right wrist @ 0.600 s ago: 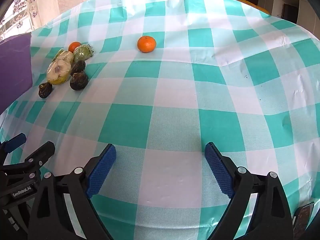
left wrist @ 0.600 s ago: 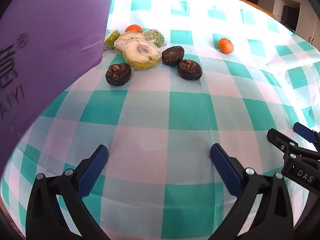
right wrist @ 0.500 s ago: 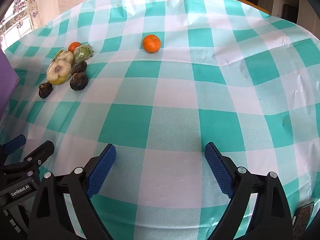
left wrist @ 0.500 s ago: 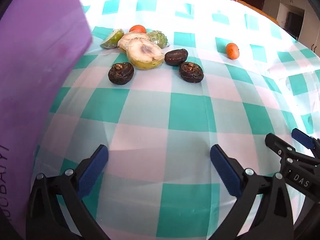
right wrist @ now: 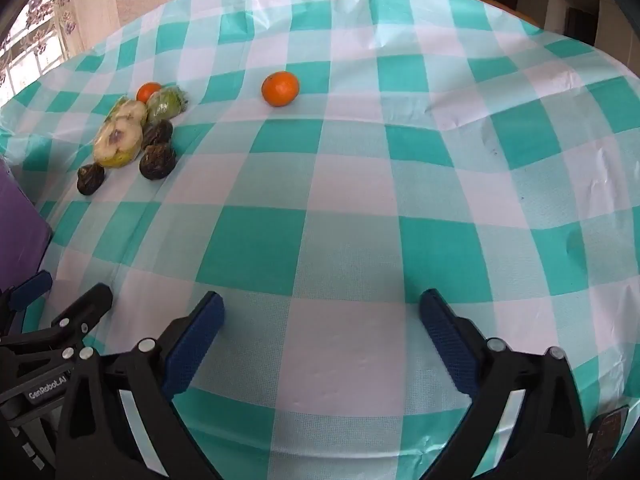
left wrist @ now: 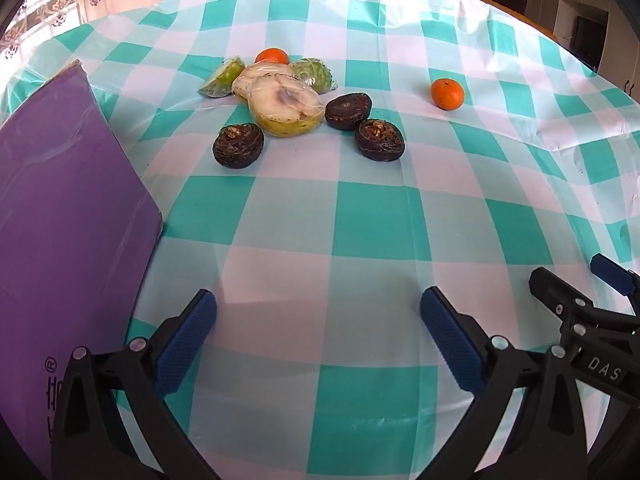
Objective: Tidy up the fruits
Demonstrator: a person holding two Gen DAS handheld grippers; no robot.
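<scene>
**Now both grippers hover wide over the checked cloth, fruit ahead**

Ahead of us the surface (left wrist: 372, 216), under a teal-and-white checked cloth, carries all the fruit toward its far side. We hold the left gripper (left wrist: 318, 324) with its fingers (left wrist: 188, 336) spread apart and nothing between them; the right gripper (right wrist: 322, 324) stands the same way, fingers wide, empty, above bare cloth. Each gripper shows at the edge of the other's view, side by side.

Most of the fruit sits in one cluster: a wrapped cut fruit (left wrist: 286, 106) with pale flesh in the middle, a lime wedge (left wrist: 222, 78) to its left, a wrapped green fruit (left wrist: 314, 74) and a small orange (left wrist: 272, 56) behind it, partly hidden. Three dark wrinkled fruits (left wrist: 238, 146) lie around its near side, one left, two right, the right pair close together. A lone mandarin (left wrist: 447, 94) rests well apart to the right of the cluster.

A purple box (left wrist: 60, 220) fills the left of the left wrist view, near the leftmost dark fruit. Between our fingers and the cluster lies only open cloth.
</scene>
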